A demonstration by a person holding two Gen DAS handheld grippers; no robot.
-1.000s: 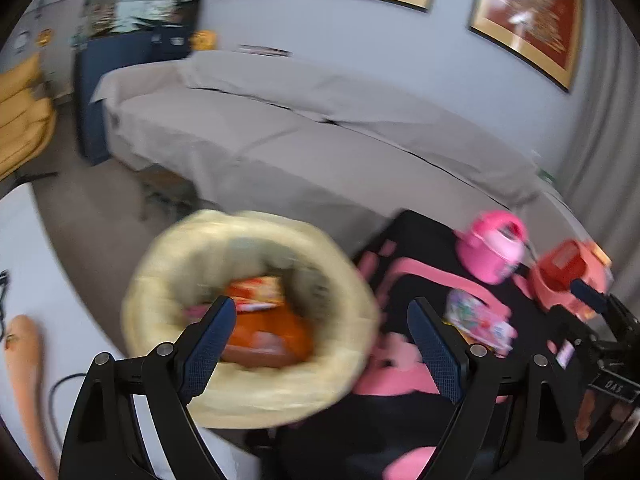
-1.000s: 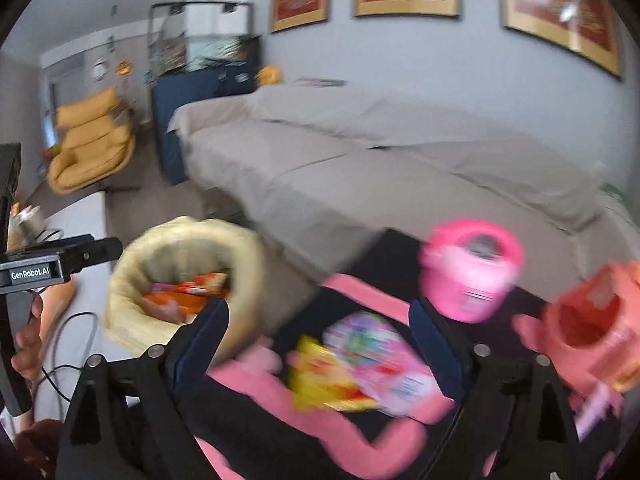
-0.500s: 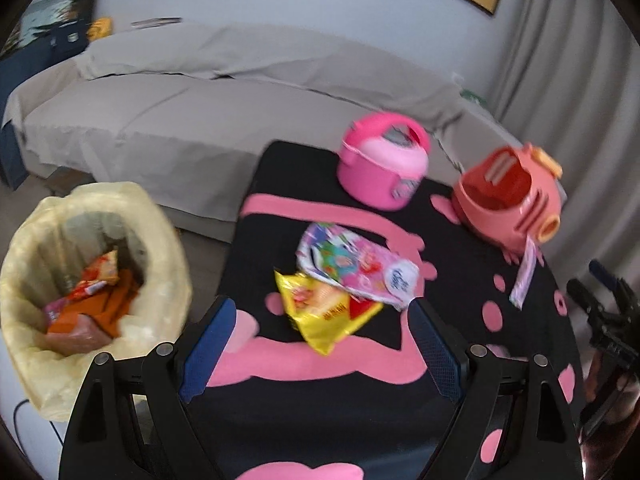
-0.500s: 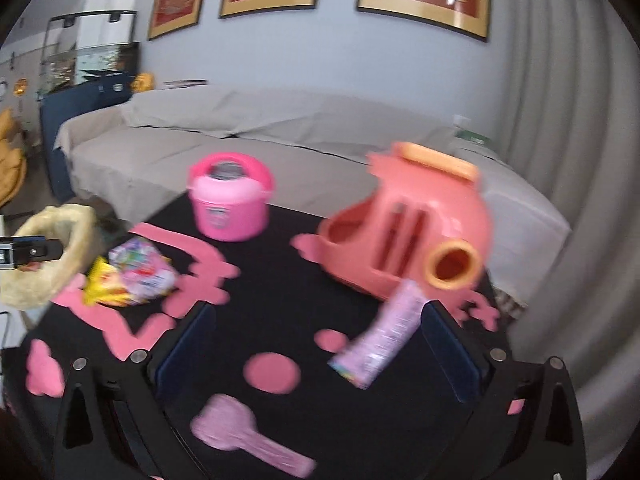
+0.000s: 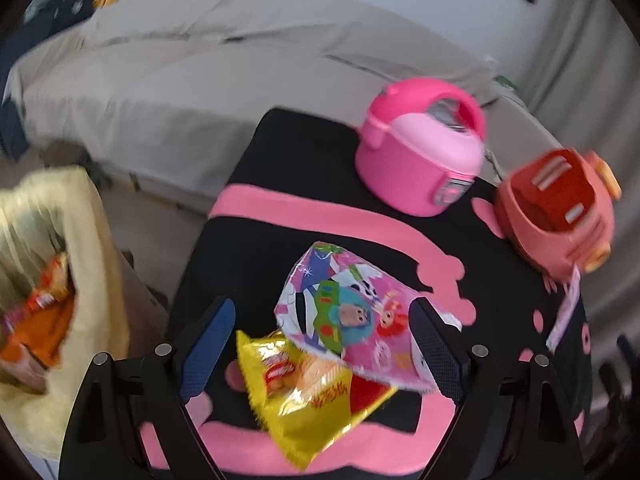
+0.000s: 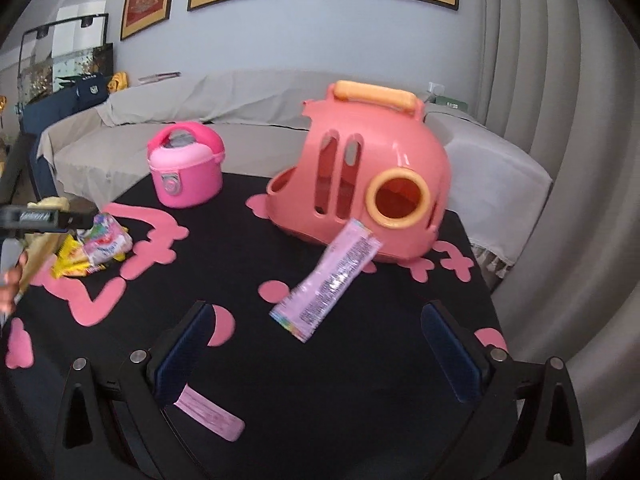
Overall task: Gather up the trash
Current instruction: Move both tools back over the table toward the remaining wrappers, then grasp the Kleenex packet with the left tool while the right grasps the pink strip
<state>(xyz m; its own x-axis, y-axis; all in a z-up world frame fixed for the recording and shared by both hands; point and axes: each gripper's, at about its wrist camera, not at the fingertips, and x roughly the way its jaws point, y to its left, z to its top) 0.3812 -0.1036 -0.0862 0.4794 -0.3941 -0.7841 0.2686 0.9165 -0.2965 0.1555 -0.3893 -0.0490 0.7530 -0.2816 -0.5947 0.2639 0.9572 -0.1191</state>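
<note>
The left gripper (image 5: 320, 344) hangs above the black counter (image 5: 304, 160) with its jaws spread wide and nothing pinched; a yellow snack bag (image 5: 308, 396) and a cartoon-printed wrapper (image 5: 352, 320) lie between and below its fingers, the wrapper overlapping the bag's upper edge. Whether the pads touch either piece is hard to judge from this blurred view, though they appear to stand clear. To the left of the counter sits a bin lined with a pale yellow bag (image 5: 92, 264), holding orange packets (image 5: 40, 316). The right gripper (image 6: 316, 356) is likewise wide apart and empty, pointed at a long pink sachet (image 6: 328, 280) that lies on the counter ahead of its fingers, its far end leaning against a coral toy toaster (image 6: 360, 176). A second pink strip (image 6: 212, 416) lies flat just beside the gripper's left finger. A pink toy rice cooker (image 6: 186, 168) stands farther back on the counter, well apart from the toaster. From the right wrist view, the yellow bag and printed wrapper show at the counter's left edge, under the left gripper's dark body. A covered grey sofa (image 6: 248, 128) runs behind the counter.
</note>
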